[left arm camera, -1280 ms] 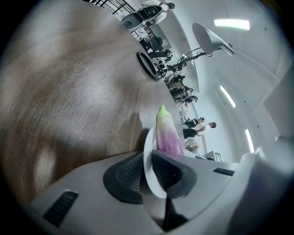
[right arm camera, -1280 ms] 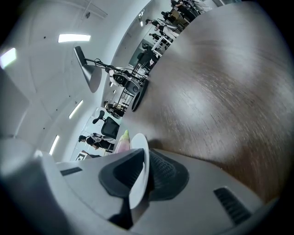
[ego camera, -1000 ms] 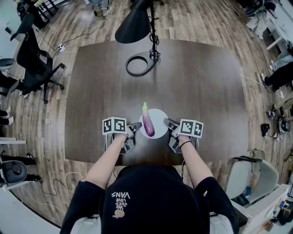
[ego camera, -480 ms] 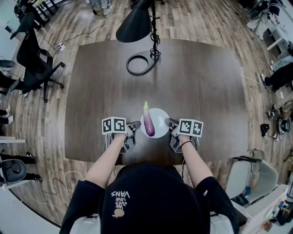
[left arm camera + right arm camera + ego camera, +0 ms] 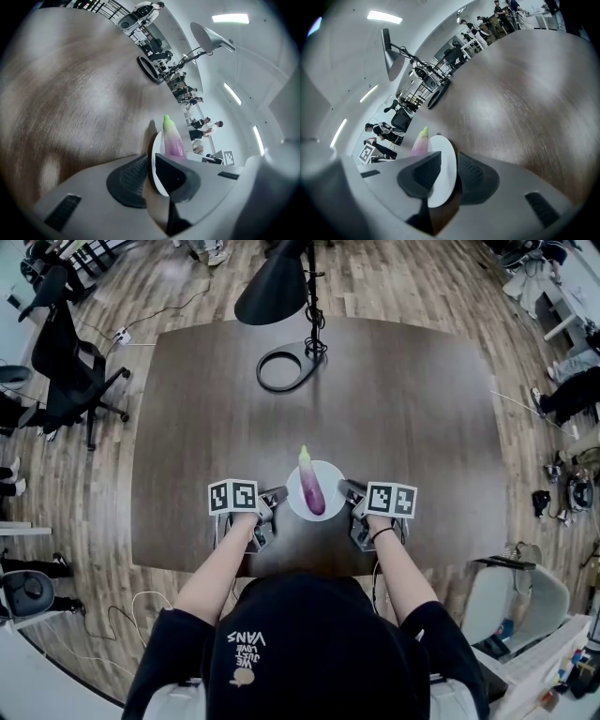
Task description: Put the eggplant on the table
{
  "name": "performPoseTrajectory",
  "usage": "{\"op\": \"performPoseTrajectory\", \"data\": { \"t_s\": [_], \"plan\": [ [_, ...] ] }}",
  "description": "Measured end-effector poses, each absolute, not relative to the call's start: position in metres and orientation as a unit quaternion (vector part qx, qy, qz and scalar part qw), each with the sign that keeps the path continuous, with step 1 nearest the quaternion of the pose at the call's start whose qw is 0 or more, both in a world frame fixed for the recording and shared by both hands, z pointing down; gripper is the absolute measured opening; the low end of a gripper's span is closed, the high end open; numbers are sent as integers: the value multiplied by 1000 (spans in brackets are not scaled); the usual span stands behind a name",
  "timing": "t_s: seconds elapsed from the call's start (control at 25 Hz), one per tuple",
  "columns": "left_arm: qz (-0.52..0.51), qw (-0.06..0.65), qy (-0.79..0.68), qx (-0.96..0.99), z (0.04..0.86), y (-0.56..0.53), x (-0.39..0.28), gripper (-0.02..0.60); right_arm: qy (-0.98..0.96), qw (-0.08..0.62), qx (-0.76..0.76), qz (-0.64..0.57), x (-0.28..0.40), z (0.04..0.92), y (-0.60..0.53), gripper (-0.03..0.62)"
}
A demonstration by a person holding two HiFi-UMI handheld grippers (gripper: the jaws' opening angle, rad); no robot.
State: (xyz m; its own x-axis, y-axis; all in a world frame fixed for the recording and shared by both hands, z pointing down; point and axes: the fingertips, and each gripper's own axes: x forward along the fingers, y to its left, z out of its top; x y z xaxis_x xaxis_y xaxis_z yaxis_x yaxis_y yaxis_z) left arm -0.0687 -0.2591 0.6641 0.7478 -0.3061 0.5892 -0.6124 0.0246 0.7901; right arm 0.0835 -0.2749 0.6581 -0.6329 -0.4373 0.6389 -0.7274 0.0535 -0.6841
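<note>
We hold a white plate [image 5: 331, 483] by two opposite edges. Our left hand-held gripper [image 5: 151, 161] is clamped narrowly on the plate's left rim, one jaw above the rim and one below. Our right hand-held gripper [image 5: 449, 165] pinches the plate's right rim the same way. The eggplant [image 5: 310, 489] lies lengthwise across the plate, its green stem end reaching just past the plate's far edge and its purple body over the middle. We cannot tell whether the plate touches the dark tabletop [image 5: 422, 427]. A lamp [image 5: 284, 371] stands well beyond the plate's far side.
</note>
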Motion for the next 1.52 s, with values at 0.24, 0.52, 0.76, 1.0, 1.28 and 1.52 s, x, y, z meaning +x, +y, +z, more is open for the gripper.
{"op": "performPoseTrajectory", "data": {
  "t_s": [0.24, 0.52, 0.76, 1.0, 1.28, 1.52],
  "plan": [
    [111, 627, -340, 692, 660, -260, -69, 44, -718, 129, 408, 549, 81, 657, -272, 101],
    [106, 622, -343, 696, 657, -261, -69, 44, -719, 129, 409, 547, 82, 657, -271, 101],
    [106, 622, -342, 696, 656, -259, -69, 44, -720, 126, 410, 545, 82, 656, -270, 101],
    [90, 602, -347, 713, 643, -262, -67, 44, -725, 113, 422, 532, 87, 646, -272, 103],
    [41, 527, -370, 764, 595, -272, -67, 44, -767, 106, 447, 448, 86, 608, -274, 101],
    [7, 436, -379, 817, 545, -273, -66, 44, -812, 102, 461, 344, 79, 562, -270, 91]
  ]
}}
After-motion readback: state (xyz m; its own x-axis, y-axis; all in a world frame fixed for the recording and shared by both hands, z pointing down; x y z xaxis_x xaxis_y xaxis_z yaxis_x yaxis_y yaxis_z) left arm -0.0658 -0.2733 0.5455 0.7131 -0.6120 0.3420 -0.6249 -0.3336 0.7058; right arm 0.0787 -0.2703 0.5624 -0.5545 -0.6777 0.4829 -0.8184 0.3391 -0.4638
